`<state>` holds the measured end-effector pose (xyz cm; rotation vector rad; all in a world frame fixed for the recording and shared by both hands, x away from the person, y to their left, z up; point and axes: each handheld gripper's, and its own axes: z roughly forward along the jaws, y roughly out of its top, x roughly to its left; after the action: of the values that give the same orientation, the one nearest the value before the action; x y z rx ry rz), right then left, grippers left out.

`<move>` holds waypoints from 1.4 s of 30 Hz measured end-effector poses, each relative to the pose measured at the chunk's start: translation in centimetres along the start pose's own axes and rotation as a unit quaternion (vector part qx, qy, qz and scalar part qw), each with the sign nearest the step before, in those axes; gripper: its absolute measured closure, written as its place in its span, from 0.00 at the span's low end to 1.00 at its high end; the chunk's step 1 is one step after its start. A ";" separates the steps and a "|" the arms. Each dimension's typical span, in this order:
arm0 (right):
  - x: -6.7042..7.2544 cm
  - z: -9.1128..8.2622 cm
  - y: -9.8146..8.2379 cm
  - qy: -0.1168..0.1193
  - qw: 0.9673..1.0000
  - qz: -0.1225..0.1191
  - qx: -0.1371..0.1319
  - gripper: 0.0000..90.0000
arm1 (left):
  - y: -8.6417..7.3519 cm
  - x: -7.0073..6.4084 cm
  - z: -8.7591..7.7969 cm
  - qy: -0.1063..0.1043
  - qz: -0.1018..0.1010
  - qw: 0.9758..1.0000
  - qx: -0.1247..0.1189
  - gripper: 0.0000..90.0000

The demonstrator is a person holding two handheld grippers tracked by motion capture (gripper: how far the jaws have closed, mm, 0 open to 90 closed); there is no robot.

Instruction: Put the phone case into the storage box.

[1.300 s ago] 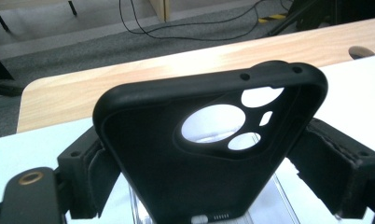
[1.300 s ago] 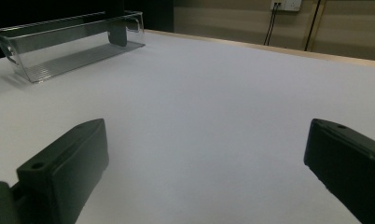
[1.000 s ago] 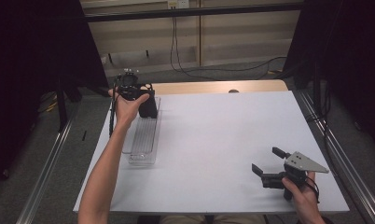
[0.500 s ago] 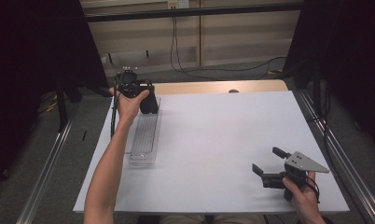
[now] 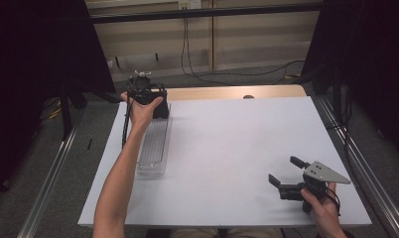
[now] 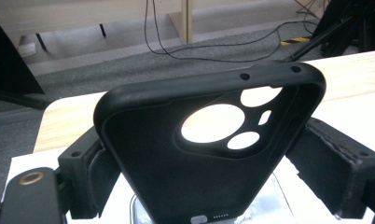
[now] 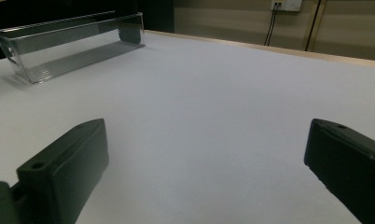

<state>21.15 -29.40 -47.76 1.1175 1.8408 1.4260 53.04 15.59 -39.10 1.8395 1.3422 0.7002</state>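
Black silicone or rubber, by the look of it, is forming the phone case (image 6: pixel 209 154) that the left gripper (image 6: pixel 218 172) is clamping between its two padded jaws. In the left gripper view the case is standing with its camera cut-outs toward the top and its hollow inner side facing the lens, and the clear plastic tray (image 6: pixel 269 205) is showing just beneath its lower end. From the high view the left gripper (image 5: pixel 147 94) is hovering over the far end of that tray (image 5: pixel 153 148), near the far left corner of the white table (image 5: pixel 237 144); whether the case is touching the tray is hard to tell. Well apart, near the front right of the table, the right gripper (image 5: pixel 287 179) is sitting low with its jaws spread wide and nothing between them.
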 end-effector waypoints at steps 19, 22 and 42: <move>-0.1 0.0 0.0 -0.001 1.000 0.000 -0.001 0.00 | 0.0 0.5 0.1 -0.013 -0.007 1.000 -0.017 0.02; -0.1 0.0 0.0 -0.001 1.000 0.000 -0.002 0.00 | 0.0 0.5 0.0 -0.029 -0.008 0.999 -0.039 0.03; 0.0 -0.1 0.1 -0.005 1.000 -0.001 -0.004 0.00 | -1.5 0.9 -3.8 -0.055 0.009 0.988 -0.147 0.03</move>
<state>21.10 -29.44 -47.69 1.1172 1.8265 1.4224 49.53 17.62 -38.19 1.6303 1.0887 0.7520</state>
